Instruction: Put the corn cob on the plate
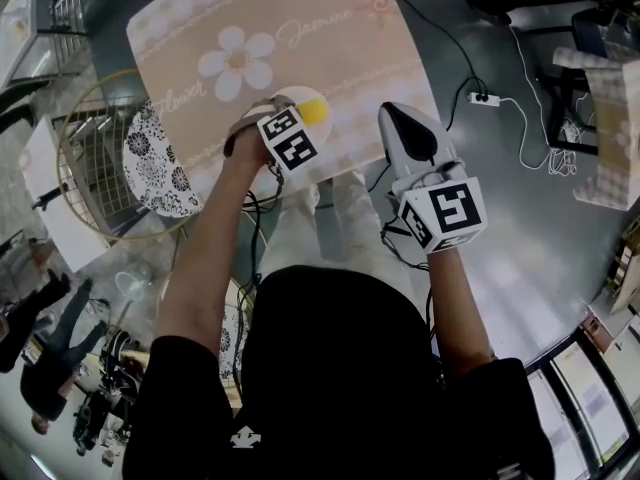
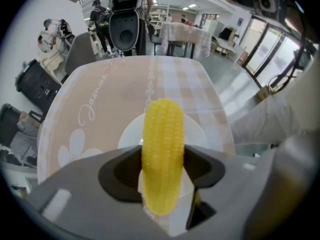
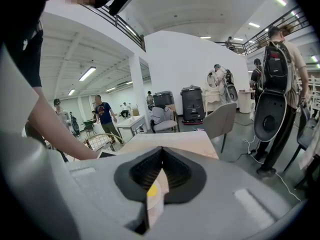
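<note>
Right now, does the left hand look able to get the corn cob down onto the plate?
Probably yes. The left tongs grip the corn cob right above the plate, and the left gripper view shows nothing between them. The right tongs sit off to the side, out of the way.

Your head camera looks steeply down past your arms onto the table (image 1: pixel 330 58), from well above it. The camera on your left gripper (image 1: pixel 300 121) points almost straight down along its jaws. It sits very near the plate (image 2: pixel 131 134) and the corn cob (image 2: pixel 162 149), which fills its middle. The one on your right gripper (image 1: pixel 405 133) faces nearly level across the tabletop into the hall. All three views share the table, plate and cob
</note>
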`<state>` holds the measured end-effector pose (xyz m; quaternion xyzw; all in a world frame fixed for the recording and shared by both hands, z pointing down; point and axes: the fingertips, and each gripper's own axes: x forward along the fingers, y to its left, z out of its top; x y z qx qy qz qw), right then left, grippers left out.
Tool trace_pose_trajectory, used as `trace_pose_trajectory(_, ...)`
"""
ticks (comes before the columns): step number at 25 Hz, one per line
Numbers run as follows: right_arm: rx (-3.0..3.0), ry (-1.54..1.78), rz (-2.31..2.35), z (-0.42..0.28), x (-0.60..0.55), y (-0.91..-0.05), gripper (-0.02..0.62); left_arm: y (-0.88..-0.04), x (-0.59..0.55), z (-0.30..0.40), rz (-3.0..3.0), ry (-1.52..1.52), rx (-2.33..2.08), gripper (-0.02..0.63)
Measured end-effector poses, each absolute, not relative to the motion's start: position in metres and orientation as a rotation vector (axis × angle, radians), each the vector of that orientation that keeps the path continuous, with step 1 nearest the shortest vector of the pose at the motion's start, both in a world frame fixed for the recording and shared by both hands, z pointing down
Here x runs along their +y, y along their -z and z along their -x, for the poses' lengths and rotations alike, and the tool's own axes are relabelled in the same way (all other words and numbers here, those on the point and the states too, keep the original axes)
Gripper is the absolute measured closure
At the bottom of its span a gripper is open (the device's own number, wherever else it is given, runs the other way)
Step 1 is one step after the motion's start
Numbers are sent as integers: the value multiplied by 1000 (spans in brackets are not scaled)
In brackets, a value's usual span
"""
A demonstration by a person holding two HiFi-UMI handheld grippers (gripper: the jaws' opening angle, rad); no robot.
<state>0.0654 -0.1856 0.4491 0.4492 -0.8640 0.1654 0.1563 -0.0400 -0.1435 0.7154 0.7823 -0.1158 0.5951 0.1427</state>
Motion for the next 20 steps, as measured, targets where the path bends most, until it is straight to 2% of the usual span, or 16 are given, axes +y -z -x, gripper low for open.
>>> trace_pose_trajectory(16, -2488, -499, -1255, -79, -196, -452, 594, -729, -140, 36, -2235, -1851, -343, 337)
trace_pose_trajectory(20, -2499, -505, -1238, -81, -199, -453, 594, -726, -137, 41, -2224, -1826, -345, 300)
